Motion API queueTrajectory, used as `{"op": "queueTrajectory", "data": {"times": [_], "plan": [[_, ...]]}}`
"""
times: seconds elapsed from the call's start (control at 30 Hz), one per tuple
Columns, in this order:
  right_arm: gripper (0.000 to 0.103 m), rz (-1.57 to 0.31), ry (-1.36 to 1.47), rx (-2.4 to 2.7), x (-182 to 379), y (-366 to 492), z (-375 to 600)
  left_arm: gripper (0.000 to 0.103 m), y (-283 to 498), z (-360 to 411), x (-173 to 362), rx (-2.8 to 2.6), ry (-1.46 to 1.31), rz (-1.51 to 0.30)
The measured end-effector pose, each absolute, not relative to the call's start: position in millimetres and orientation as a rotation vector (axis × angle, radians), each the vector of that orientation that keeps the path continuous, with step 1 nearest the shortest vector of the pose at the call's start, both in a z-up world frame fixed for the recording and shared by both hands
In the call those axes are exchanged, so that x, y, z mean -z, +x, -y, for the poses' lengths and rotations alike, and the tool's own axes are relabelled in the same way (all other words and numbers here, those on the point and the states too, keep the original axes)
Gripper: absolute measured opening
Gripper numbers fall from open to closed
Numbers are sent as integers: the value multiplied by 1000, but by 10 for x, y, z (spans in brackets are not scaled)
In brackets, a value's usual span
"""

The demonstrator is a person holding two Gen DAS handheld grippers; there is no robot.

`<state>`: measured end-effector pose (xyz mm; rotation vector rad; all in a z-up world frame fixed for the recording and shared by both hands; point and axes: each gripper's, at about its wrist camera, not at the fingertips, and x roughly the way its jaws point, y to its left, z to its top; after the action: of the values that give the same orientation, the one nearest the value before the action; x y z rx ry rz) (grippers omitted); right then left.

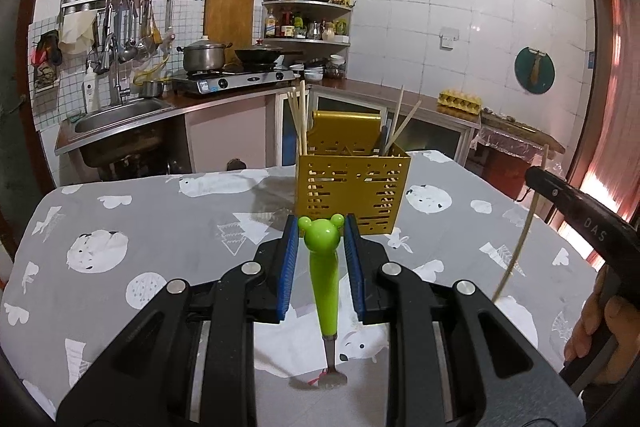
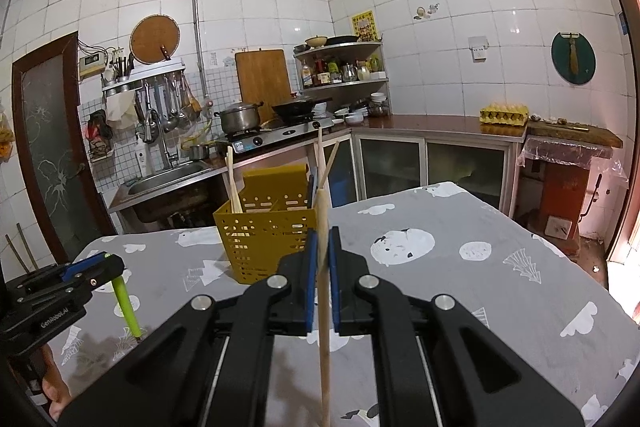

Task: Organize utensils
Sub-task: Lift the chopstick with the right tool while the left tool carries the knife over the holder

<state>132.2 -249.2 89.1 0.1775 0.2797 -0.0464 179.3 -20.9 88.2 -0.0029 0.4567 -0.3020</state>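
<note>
while clamped, fork (image 1: 322,267) upright (bear-head up)

Both cameras sit low over the near edge of the table (image 1: 160,227), looking forward along their own fingers and slightly down, toward the far edge and the kitchen counter beyond; the left wrist view is close behind the yellow utensil holder (image 1: 352,183); the right wrist view stands to its right; both share the holder (image 2: 272,239), the tabletop and the tiled wall corner.

A home kitchen: tiled walls, sink (image 1: 120,119) at nine o'clock, stove (image 1: 236,81) with pots, spice shelf (image 1: 308,23).
</note>
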Motion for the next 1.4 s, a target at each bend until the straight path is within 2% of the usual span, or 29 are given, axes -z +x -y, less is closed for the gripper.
{"op": "queueTrajectory", "data": {"times": [0.93, 1.4], "plan": [[6, -221, 148, 24, -1187, 1305, 2392, 22, 1768, 259, -1304, 320, 0, -363], [6, -155, 128, 24, -1573, 1395, 2429, 22, 1903, 414, -1668, 332, 38, -289]]}}
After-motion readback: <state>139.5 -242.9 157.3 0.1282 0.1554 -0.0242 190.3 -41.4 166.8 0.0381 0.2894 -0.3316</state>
